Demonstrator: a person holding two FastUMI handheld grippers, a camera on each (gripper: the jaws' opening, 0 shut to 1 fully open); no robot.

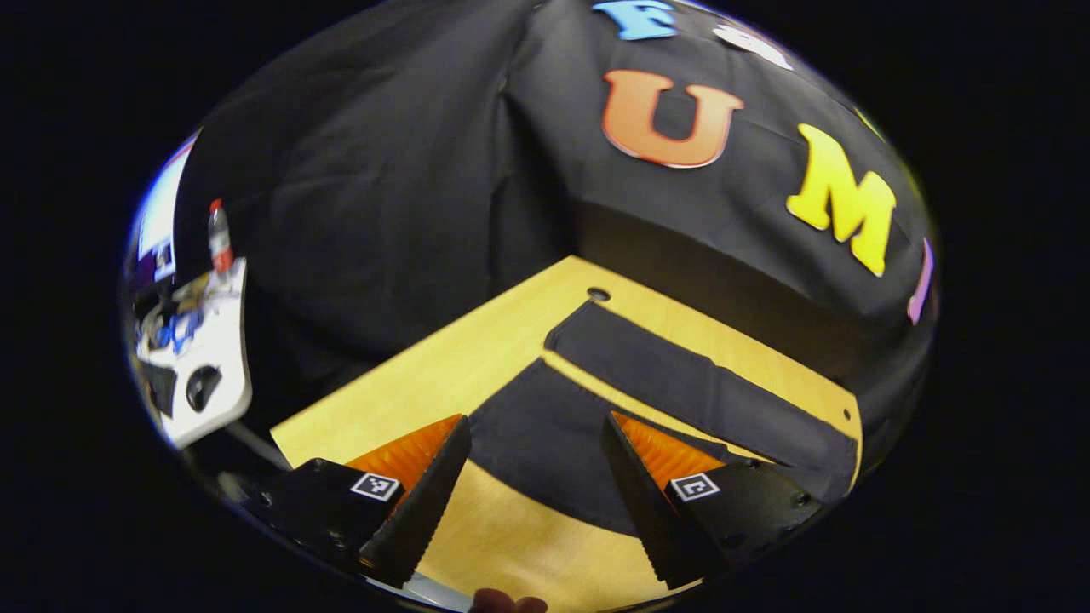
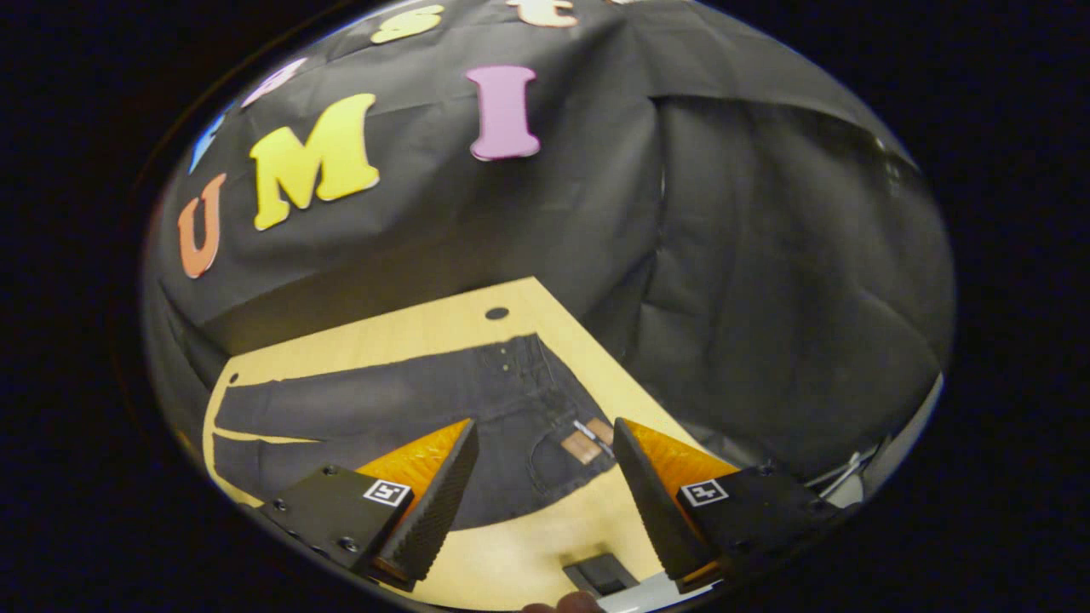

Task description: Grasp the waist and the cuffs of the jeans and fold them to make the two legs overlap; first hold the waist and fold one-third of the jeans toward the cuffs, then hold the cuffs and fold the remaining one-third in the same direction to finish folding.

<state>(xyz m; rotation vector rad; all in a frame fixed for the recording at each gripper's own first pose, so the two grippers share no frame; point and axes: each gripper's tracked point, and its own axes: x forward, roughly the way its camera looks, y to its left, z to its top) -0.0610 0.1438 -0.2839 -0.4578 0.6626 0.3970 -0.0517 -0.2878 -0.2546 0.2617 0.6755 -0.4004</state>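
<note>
Ahead of the left gripper [image 1: 535,464], whose fingers stand wide apart and hold nothing, the black jeans [image 1: 613,409] lie flat on the light wooden table [image 1: 443,366], the two legs spread with a strip of tabletop between them and the cuffs toward the far edge. In front of the right gripper [image 2: 545,468], likewise wide open and empty, the waist of the jeans [image 2: 545,400] faces the fingers, a brown patch [image 2: 581,446] just between their tips; the legs run off to that gripper's left. A round hole [image 2: 496,313] marks the table beyond the waistband.
</note>
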